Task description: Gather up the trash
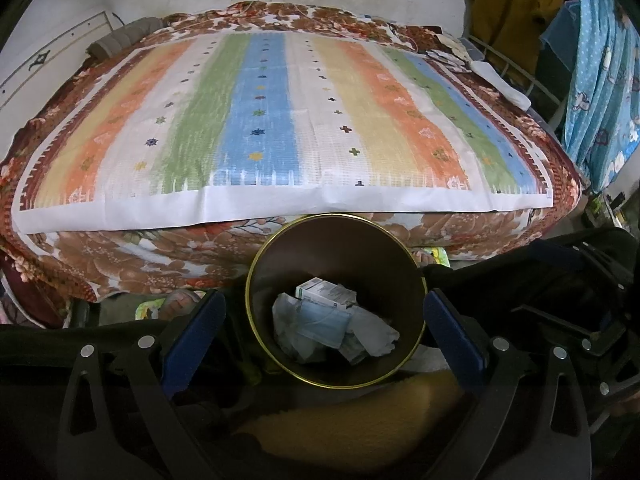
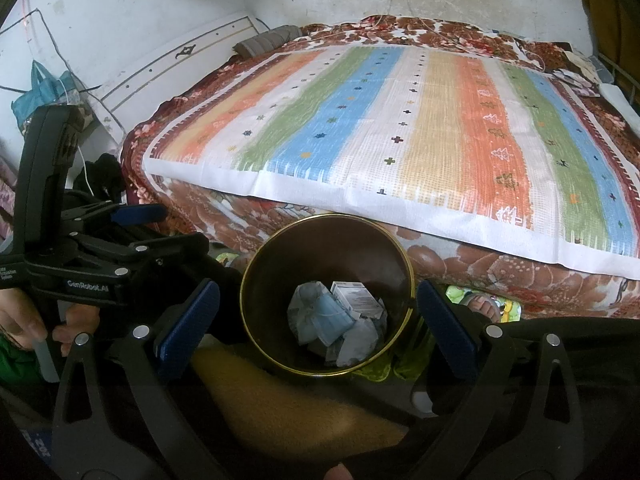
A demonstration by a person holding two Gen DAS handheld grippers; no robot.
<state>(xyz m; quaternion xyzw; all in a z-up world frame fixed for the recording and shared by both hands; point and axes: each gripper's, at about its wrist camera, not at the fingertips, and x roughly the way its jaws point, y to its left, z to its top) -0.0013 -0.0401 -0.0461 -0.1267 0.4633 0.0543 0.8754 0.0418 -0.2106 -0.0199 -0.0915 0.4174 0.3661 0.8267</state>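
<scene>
- The left gripper (image 1: 324, 324) and right gripper (image 2: 318, 314) were both spread wide, holding nothing.
- Just ahead of both, the bin (image 1: 280, 264) held the trash (image 1: 334, 326): a mask, box, paper.
- The striped bedspread (image 1: 280, 120) beyond showed none; collection looked finished.

The mouth of the gold-rimmed waste bin (image 1: 335, 300) is open from above, with crumpled paper, a face mask (image 1: 320, 322) and a small carton (image 1: 325, 291) filling only its bottom; the bed (image 1: 280, 120) edge rises just behind its far rim. The left gripper (image 1: 325, 332) and right gripper (image 2: 316, 322) sit spread wide on either side of the bin; a yellow cushion (image 2: 288, 404) crowds its near side.
</scene>
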